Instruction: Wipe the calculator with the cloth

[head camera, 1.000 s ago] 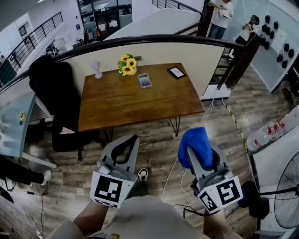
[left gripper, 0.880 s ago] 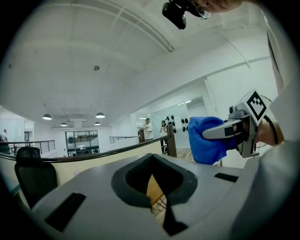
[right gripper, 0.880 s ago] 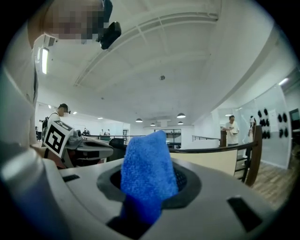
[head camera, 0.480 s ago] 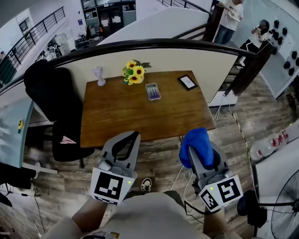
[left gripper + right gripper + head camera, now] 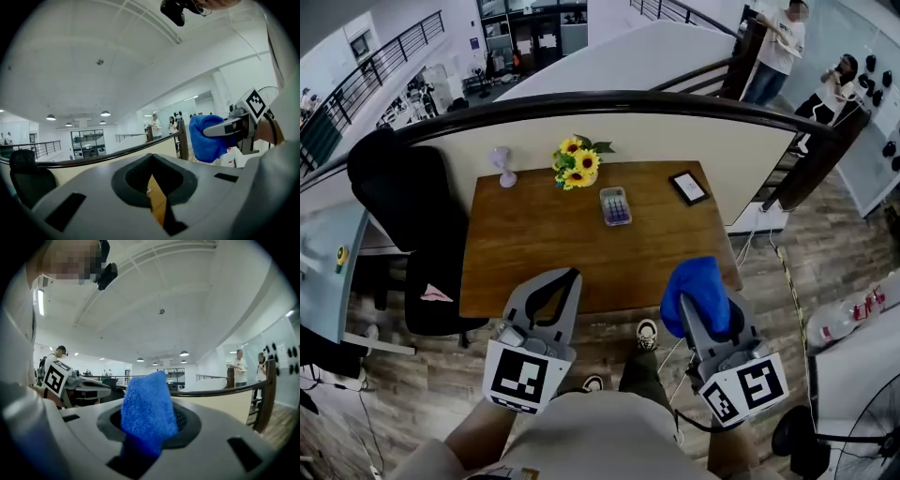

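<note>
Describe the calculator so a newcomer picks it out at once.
Find the brown wooden table below the black railing. Near its far edge, just right of the sunflowers, lies the calculator. It is the small grey slab with rows of keys, unlike the black-framed rectangle further right.

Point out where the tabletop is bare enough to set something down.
The near half of the table, from the calculator to the front edge, is bare, as is the left side below the small vase. The far edge is crowded: vase, sunflowers, calculator, dark frame.
</note>
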`<state>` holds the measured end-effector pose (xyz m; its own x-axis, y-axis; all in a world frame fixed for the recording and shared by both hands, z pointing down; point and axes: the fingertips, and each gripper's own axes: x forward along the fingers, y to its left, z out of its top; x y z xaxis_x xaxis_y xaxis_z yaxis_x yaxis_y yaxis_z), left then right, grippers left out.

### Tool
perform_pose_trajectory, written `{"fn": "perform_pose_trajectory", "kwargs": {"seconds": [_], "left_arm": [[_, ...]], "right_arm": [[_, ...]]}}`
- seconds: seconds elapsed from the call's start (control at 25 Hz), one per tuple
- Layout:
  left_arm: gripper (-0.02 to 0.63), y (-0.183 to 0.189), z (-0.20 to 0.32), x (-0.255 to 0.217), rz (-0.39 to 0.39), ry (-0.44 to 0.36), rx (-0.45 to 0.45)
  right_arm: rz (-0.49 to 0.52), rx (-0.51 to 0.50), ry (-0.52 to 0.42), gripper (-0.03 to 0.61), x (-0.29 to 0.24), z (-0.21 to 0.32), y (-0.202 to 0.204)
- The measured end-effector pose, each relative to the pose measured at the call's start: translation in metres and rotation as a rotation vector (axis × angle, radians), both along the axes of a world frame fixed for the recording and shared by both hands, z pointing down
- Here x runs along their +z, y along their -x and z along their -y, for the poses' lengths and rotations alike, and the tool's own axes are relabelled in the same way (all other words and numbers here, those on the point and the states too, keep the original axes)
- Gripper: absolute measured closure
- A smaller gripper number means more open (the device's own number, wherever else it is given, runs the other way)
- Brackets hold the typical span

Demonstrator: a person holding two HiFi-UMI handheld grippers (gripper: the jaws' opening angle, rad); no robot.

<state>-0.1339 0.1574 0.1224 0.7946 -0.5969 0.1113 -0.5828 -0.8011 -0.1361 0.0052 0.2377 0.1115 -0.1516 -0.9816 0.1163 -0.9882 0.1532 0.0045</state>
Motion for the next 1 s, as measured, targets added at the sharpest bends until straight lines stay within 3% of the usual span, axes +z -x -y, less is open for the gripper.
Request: {"fn": "perform_pose_trajectory", "kwargs": {"seconds": [0.24, 0.68, 1.0], "left_arm": [[0.611, -0.047, 0.04, 0.013, 0.033, -0.005, -0.028], [0.611, -0.141, 0.127, 0.016, 0.088, 0.02, -0.161], [0.611, -0.192, 0.181, 0.021, 0.092, 0.045, -0.284]], "right_arm": [[0.001, -0.055, -0.015, 0.433, 0.006, 0.051, -0.044], [0.032, -0.198, 0.015, 0.433, 0.013, 0.162, -0.15], [0.026, -0.343, 0.061, 0.433, 0.028, 0.236, -0.199]]}}
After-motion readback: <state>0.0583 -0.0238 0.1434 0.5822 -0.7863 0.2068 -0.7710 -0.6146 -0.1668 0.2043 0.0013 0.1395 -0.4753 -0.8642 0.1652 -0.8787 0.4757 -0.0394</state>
